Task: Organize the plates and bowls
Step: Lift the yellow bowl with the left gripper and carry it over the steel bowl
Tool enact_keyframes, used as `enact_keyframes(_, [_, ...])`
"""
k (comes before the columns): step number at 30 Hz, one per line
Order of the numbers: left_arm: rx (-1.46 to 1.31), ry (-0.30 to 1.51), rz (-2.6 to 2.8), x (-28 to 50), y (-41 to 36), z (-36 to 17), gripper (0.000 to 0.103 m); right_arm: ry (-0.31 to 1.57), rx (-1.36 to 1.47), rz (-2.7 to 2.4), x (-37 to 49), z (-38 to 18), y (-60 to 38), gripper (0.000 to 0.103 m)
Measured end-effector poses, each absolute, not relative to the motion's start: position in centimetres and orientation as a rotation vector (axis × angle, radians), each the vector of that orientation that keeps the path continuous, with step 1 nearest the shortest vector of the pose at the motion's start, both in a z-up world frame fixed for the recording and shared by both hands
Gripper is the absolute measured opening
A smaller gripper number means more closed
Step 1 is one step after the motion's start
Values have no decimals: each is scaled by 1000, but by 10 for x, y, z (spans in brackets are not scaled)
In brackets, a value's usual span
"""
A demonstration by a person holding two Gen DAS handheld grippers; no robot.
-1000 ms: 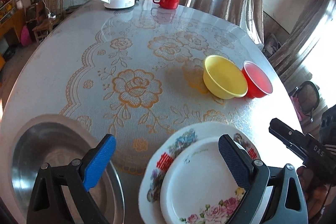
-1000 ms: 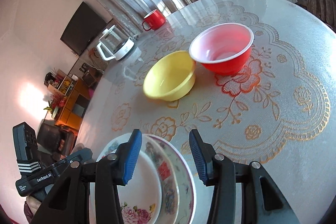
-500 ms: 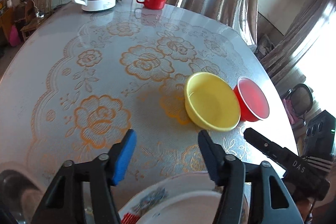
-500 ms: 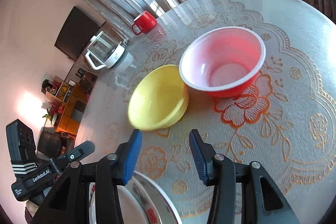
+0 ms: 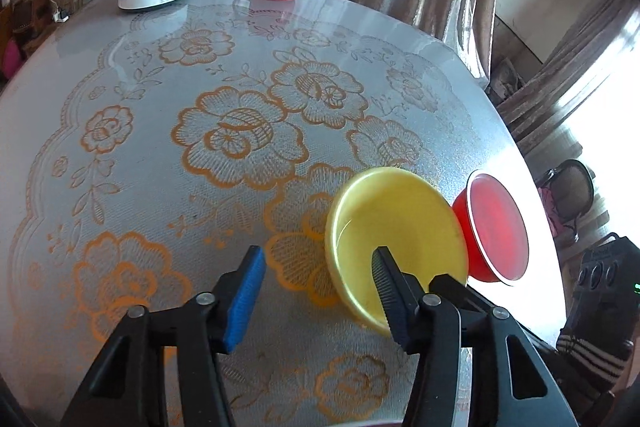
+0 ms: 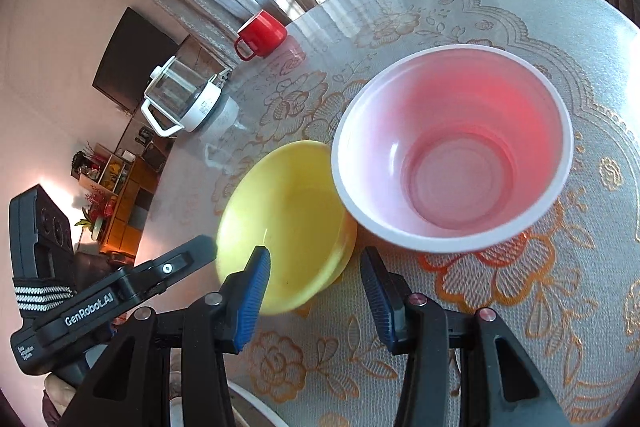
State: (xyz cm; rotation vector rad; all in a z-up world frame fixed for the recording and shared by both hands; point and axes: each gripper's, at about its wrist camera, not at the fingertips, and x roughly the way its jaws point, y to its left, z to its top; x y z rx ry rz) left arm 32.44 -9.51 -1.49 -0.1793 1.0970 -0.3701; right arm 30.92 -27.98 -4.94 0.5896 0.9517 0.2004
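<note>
Left hand-held gripper (image 5: 318,269), jaws closing with only bare bench (image 5: 160,155) between them, has the yellow bowl (image 5: 400,227) just ahead to its right, while the right hand-held gripper (image 6: 314,269) stands partly open and empty before the red bowl (image 6: 452,147), which touches the yellow one.

White lettering "GenRobot.AI" on the black body of the left gripper (image 6: 208,251), seen in right wrist view. Smaller print beneath it, too small to read.
</note>
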Motion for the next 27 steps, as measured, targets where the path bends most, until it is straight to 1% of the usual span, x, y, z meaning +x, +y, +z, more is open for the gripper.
enact_keyframes(1, [-174,1103,-383,327,-99,-18,42,956,581,200,311,-50,-278,47])
enact_keyframes(2, [-167,1114,-387,329,-101,-21,36,958,574,200,312,-51,-277,46])
enact_keyframes(3, [-161,1128,-390,330,-104,-24,30,961,563,198,314,-52,-276,40])
enact_keyframes(5, [-151,1144,-416,328,-108,-30,23,975,532,183,316,-54,-272,35])
enact_keyframes(8, [-125,1140,-450,319,-113,-30,22,973,503,180,314,-53,-270,31])
enact_keyframes(14, [-88,1107,-453,303,-111,-23,22,972,468,184,312,-50,-265,28])
enact_keyframes(20, [-118,1106,-444,288,-99,-17,24,966,463,217,305,-42,-259,28])
enact_keyframes(27, [-83,1048,-429,259,-89,-2,24,962,463,245,288,-34,-251,28])
